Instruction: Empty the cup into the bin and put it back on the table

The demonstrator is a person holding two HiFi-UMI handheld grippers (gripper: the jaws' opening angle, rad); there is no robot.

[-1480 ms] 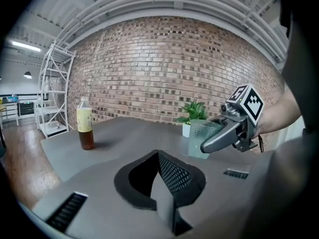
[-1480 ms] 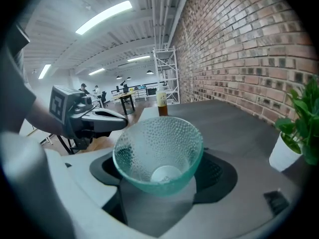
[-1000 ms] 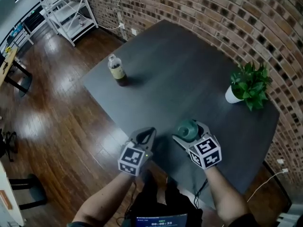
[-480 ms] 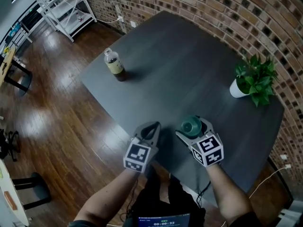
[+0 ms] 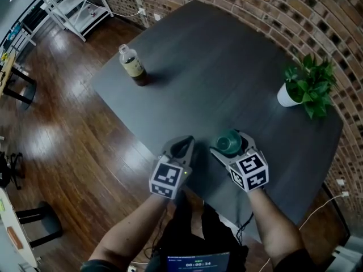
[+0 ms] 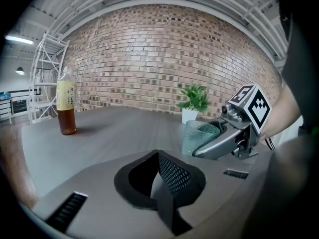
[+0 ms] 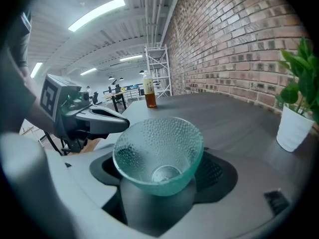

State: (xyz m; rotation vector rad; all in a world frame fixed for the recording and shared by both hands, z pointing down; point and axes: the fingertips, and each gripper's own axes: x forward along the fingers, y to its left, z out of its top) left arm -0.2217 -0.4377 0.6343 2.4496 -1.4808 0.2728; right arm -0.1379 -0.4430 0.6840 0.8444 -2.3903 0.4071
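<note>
The cup (image 7: pixel 158 153), a dimpled green-tinted glass one, is sitting between the jaws of the right gripper (image 5: pixel 231 144), over the dark table (image 5: pixel 227 55) close to its near edge. I'm seeing it tipped a little towards the right gripper's camera, mouth up, and it is looking empty. I can't tell whether its base is touching the tabletop.

Around it, I'm watching a bottle (image 5: pixel 131 67) of brown liquid standing upright near the table's far left edge, well apart from the cup. A potted plant (image 5: pixel 306 89) in a white pot is standing at the right side, by the brick wall (image 5: pixel 317 16). A white shelf rack (image 5: pixel 74 4) is standing on the wooden floor (image 5: pixel 68 146) beyond the table. The stretch of table right around the cup is lying bare.

The right gripper's jaws are standing wide apart and clamping the cup's lower body from both sides. The left gripper (image 5: pixel 182 146) is hovering just beside it on the left, its jaws together with nothing between them.
</note>
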